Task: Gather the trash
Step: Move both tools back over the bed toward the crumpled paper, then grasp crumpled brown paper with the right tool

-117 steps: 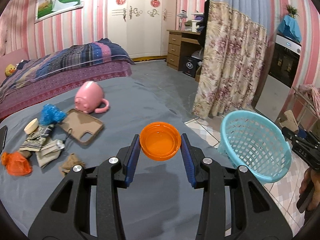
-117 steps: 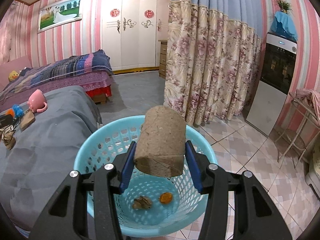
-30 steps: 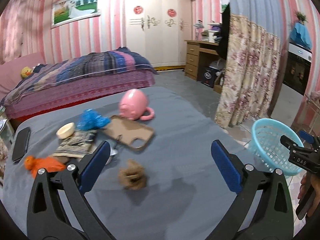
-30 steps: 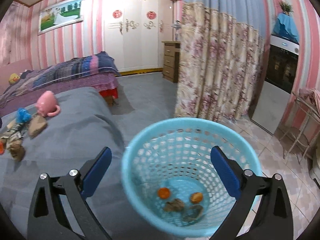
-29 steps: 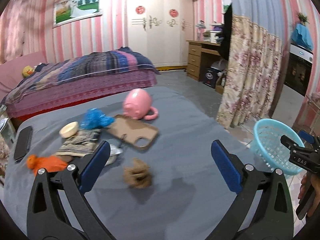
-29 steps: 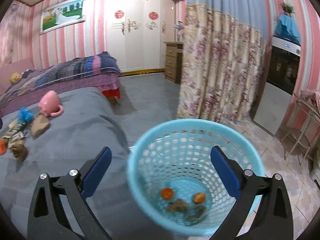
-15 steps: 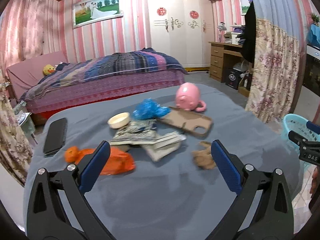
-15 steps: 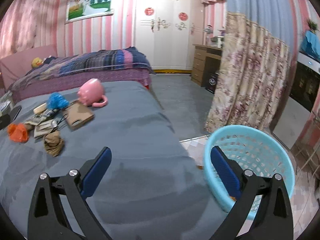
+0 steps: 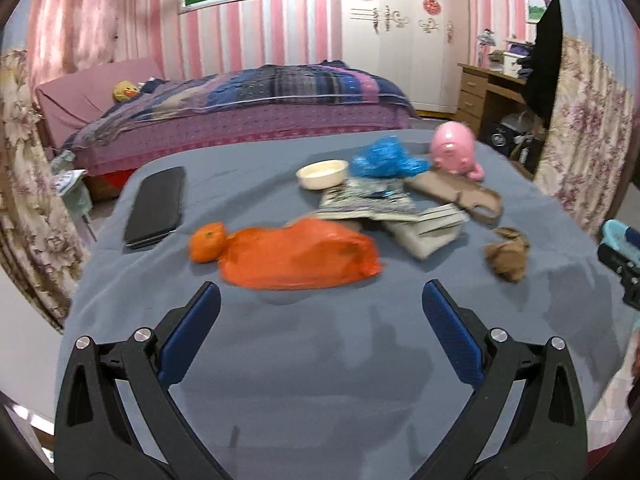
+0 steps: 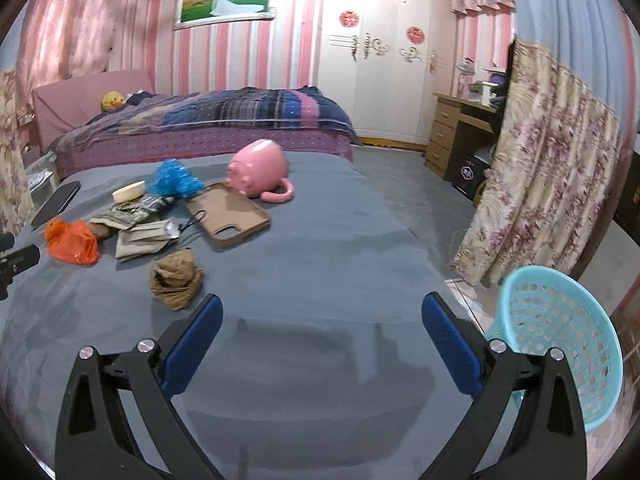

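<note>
My left gripper (image 9: pixel 320 312) is open and empty, just short of an orange plastic bag (image 9: pixel 298 254) on the grey table (image 9: pixel 320 360). A brown crumpled paper wad (image 9: pixel 508 254) lies to its right. My right gripper (image 10: pixel 320 320) is open and empty above the table, with the brown wad (image 10: pixel 176 278) ahead on its left. The orange bag (image 10: pixel 72 242) shows far left. The blue mesh basket (image 10: pixel 560 332) stands on the floor at right. A blue crumpled bag (image 9: pixel 384 160) lies further back.
A small orange fruit (image 9: pixel 207 242), black phone (image 9: pixel 156 206), cream lid (image 9: pixel 322 173), folded wrappers (image 9: pixel 400 212), brown phone case (image 10: pixel 228 214) and pink pig mug (image 10: pixel 260 172) lie on the table. A bed (image 10: pixel 200 124) and floral curtain (image 10: pixel 540 184) stand beyond.
Both grippers have let go of their loads and opened. The left has swung left toward the orange bag. The right has turned from over the basket toward the table.
</note>
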{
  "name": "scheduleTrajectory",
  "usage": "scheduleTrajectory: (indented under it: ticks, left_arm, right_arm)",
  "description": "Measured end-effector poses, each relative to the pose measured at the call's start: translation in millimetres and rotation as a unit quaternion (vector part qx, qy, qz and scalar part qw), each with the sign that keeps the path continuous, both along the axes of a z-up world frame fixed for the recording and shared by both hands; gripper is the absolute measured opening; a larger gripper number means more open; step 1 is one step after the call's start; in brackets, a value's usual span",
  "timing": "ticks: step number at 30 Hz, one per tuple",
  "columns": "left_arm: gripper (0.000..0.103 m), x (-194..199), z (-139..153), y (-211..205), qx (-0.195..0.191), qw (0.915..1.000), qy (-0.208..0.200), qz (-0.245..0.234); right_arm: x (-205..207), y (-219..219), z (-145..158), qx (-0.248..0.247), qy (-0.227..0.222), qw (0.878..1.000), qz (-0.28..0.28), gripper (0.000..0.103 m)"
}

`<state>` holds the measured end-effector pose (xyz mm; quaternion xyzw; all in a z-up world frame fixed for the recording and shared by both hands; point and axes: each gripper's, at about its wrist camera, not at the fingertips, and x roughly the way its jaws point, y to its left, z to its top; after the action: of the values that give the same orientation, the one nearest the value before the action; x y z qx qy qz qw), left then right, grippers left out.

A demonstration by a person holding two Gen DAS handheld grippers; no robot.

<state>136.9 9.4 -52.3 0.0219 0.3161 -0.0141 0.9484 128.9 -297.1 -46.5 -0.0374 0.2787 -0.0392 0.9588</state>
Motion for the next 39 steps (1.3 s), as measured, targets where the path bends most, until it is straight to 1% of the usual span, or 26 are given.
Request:
scheduleTrajectory:
  ticks: [3,5,8,12,18,21,23,24,25,26,27,28,29,31,32,36,39]
  left_arm:
    - [0.098,-3,-6,12,0.01,0.9999,-0.004,0.01]
    - [0.098,-4,-10,20,0.009,0.9998,-0.002,0.015]
    - [0.098,-7,-15,34,0.002,0.9997,0.0,0.026]
    - [0.098,-8,-18,52,-0.01,0.9988,0.005,0.048]
    - [0.097,-1,-28,62,-0.03,0.9972,0.029,0.062]
    - [0.098,1,-29,64,-0.035,0.9968,0.028,0.066]
    - [0.098,2,-31,65,-0.04,0.9963,0.03,0.07]
    - [0.098,3,-31,65,-0.042,0.9961,0.032,0.071]
    - [0.098,4,-32,66,-0.044,0.9957,0.034,0.074]
    - [0.098,4,-32,67,-0.045,0.9955,0.034,0.076]
    - [0.098,3,-32,67,-0.047,0.9953,0.033,0.078]
    - [0.098,3,-32,67,-0.047,0.9952,0.033,0.079]
    - [0.098,3,-32,67,-0.046,0.9952,0.034,0.08]
    - [0.098,3,-32,66,-0.043,0.9952,0.036,0.08]
    - [0.098,4,-33,65,-0.04,0.9952,0.038,0.08]
    - [0.098,5,-33,64,-0.036,0.9953,0.042,0.08]
    - [0.097,7,-34,66,-0.04,0.9947,0.047,0.082]
  right_arm:
    - [5,16,-4,-0.007,0.005,1.0,0.015,0.098]
    - [8,23,-7,-0.011,0.01,1.0,0.023,0.098]
    - [14,36,-12,-0.017,0.017,0.999,0.037,0.097]
    - [26,51,-18,-0.012,0.024,0.998,0.056,0.097]
    - [47,72,-23,-0.002,0.036,0.996,0.077,0.097]
    - [57,78,-27,-0.002,0.046,0.995,0.084,0.096]
    - [61,80,-30,0.0,0.053,0.995,0.089,0.088]
    - [64,81,-31,0.003,0.06,0.994,0.092,0.081]
    - [66,80,-32,0.011,0.064,0.993,0.098,0.076]
    - [67,80,-32,0.016,0.065,0.993,0.101,0.075]
    - [69,79,-32,0.025,0.066,0.992,0.109,0.07]
    - [70,79,-32,0.03,0.068,0.991,0.114,0.063]
    - [71,79,-32,0.036,0.069,0.99,0.121,0.059]
    - [72,80,-32,0.043,0.071,0.988,0.133,0.047]
    - [72,80,-32,0.046,0.07,0.987,0.137,0.045]
    - [71,77,-31,0.058,0.063,0.986,0.142,0.043]
    - [69,74,-27,0.048,0.053,0.988,0.14,0.042]
